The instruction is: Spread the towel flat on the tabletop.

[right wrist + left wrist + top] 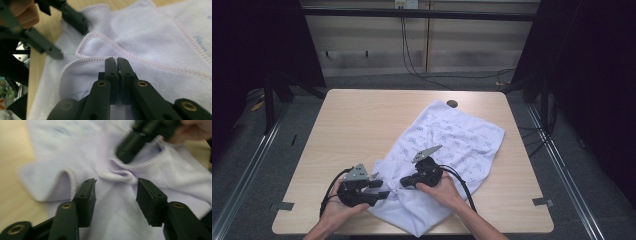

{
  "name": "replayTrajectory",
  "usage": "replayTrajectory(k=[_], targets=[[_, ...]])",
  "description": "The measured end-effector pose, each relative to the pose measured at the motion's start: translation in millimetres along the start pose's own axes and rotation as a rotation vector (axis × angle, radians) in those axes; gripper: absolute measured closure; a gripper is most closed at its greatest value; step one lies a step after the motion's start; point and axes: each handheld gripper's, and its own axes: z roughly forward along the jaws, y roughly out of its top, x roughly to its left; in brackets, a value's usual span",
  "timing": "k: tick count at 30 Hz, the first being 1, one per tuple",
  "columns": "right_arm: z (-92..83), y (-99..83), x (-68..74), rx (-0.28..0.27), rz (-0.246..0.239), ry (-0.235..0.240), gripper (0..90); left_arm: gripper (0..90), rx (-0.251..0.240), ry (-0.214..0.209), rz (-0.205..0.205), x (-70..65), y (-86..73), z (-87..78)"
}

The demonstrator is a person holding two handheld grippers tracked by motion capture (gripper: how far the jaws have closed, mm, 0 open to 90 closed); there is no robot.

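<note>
White terry-like cloth with faint blue printed marks and a pink-stitched hem lies spread slantwise on the pale wood-grain desk, its far corner near a small dark round grommet in the desk top, its near end bunched and rumpled between the two hands at the front edge. Right hand-held gripper: black jaws pressed together, and in the right gripper view they sit low on the fabric just behind a raised fold of hem, pads closed flat against one another with a thin layer of cloth apparently pinched between them; grip looks shallow. Left hand-held gripper: jaws standing apart, nothing between the pads; the left gripper view has them straddling a puckered ridge of the cloth, not yet touching it, with the right tool's black tip pressing into the fabric just beyond. Picture there is blurred, so the exact gap to the cloth is uncertain. Judgement on step: this reads as the gathering of the near edge before a fold or a lift, one side secured, the other side lining up for its bite. Next move, as I judge it, calls for the left jaws to ease down over that ridge or the hem beside it and close on a single layer, well apart from the right-hand pinch, so that the edge can be drawn taut between both tools without dragging the whole cloth across the desk.
</note>
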Motion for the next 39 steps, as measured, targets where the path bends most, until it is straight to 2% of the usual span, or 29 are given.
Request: replayTrajectory(k=[3, 7, 8, 9, 10, 11, 12, 13, 14, 15, 16, 17, 19, 22, 23, 24, 25, 26, 27, 28, 29, 30, 31, 32, 33, 34, 35, 36, 39], targets=[[-21.6, -0.1, 5.3, -0.027, -0.020, -0.019, 88.7, 47.8, -0.037, 0.038, -0.056, 10.5, 8.2, -0.8], [-65.0, -6.5, 13.3, -0.080, -0.036, -0.062, 88.9, 45.9, -0.046, 0.101, -0.080, 20.0, 13.0, 5.9], [-87.4, -15.8, 14.1, -0.108, -0.034, -0.098, 88.9, 42.4, -0.038, 0.102, -0.085, 21.7, 12.4, 8.1], [-98.1, -21.9, 13.1, -0.123, -0.030, -0.112, 88.9, 42.6, -0.002, 0.105, -0.076, 23.1, 9.3, 14.1], [-98.1, -21.9, 13.1, -0.123, -0.030, -0.112, 88.9, 42.4, -0.002, 0.105, -0.076, 23.1, 9.3, 14.1], [-108.3, -28.7, 12.4, -0.130, -0.023, -0.129, 89.0, 42.4, 0.017, 0.107, -0.073, 23.2, 6.9, 17.8], [-126.0, -44.2, 8.9, -0.139, -0.005, -0.159, 89.0, 43.6, 0.076, 0.115, -0.052, 22.4, 3.2, 25.0], [-126.0, -44.2, 8.9, -0.139, -0.005, -0.159, 89.0, 48.5, 0.076, 0.115, -0.052, 22.4, 3.2, 25.0], [-139.2, -61.0, 3.8, -0.136, 0.017, -0.196, 89.1, 54.8, 0.092, 0.111, -0.040, 21.4, 1.5, 28.0], [-143.9, -69.5, 0.4, -0.133, 0.035, -0.210, 89.2, 61.5, 0.115, 0.101, -0.018, 20.2, 0.1, 29.8], [-143.9, -69.5, 0.4, -0.133, 0.035, -0.210, 89.2, 61.5, 0.121, 0.091, -0.005, 18.4, -1.2, 31.2], [-147.5, -77.7, -3.1, -0.130, 0.045, -0.235, 89.3, 70.1, 0.125, 0.074, 0.007, 15.7, -1.3, 31.7], [-153.1, -99.1, -17.5, -0.125, 0.102, -0.285, 89.3, 79.5, 0.137, 0.065, 0.006, 10.6, -1.1, 31.3], [-155.7, -106.7, -26.3, -0.094, 0.116, -0.320, 89.1, 79.5, 0.133, 0.016, -0.011, -1.0, -4.9, 31.0], [-156.8, -109.5, -30.3, -0.081, 0.135, -0.318, 88.4, 78.6, 0.139, 0.007, -0.002, -5.1, -6.0, 30.2], [-160.5, -114.3, -33.0, -0.050, 0.136, -0.365, 82.3, 72.4, 0.139, 0.006, 0.004, -8.0, -7.2, 29.1], [-160.5, -114.3, -33.0, -0.050, 0.136, -0.365, 82.3, 72.4, 0.134, 0.003, 0.000, -9.3, -8.2, 28.4], [-171.0, -115.2, -32.4, -0.083, 0.146, -0.404, 77.9, 70.7, 0.128, 0.002, -0.001, -7.5, -8.4, 27.1], [-171.0, -115.2, -32.4, -0.083, 0.146, -0.404, 77.9, 69.0, 0.128, 0.002, -0.001, -7.5, -8.4, 27.1], [-177.2, -113.1, -30.6, -0.112, 0.138, -0.434, 75.0, 69.0, 0.121, 0.004, -0.011, -5.2, -8.2, 26.8], [-188.2, -105.6, -25.0, -0.187, 0.132, -0.412, 70.8, 68.5, 0.120, 0.002, -0.016, -3.0, -7.8, 26.8], [-190.4, -101.2, -21.2, -0.220, 0.120, -0.396, 67.4, 68.2, 0.117, 0.006, -0.017, -1.6, -7.6, 26.6], [-190.4, -101.2, -21.2, -0.220, 0.120, -0.396, 67.4, 68.2, 0.113, 0.007, -0.018, -0.6, -7.4, 26.7], [-184.6, -92.0, -12.3, -0.227, 0.090, -0.338, 62.4, 67.5, 0.111, 0.009, -0.024, -0.2, -7.3, 27.1], [-184.6, -92.0, -12.3, -0.227, 0.090, -0.338, 62.4, 67.5, 0.110, 0.015, -0.021, 0.5, -7.2, 27.5], [-178.3, -88.6, -7.7, -0.212, 0.070, -0.311, 60.9, 67.2, 0.111, 0.018, -0.023, 0.8, -7.0, 28.0], [-162.4, -84.7, 1.6, -0.178, 0.036, -0.257, 59.1, 66.7, 0.111, 0.023, -0.026, 0.9, -7.0, 28.6], [-162.4, -84.7, 1.6, -0.178, 0.036, -0.257, 59.1, 66.7, 0.113, 0.026, -0.027, 1.5, -6.7, 29.1], [-140.8, -83.3, 9.8, -0.122, -0.004, -0.221, 57.4, 66.5, 0.107, 0.026, -0.024, 3.5, -6.1, 30.7]])
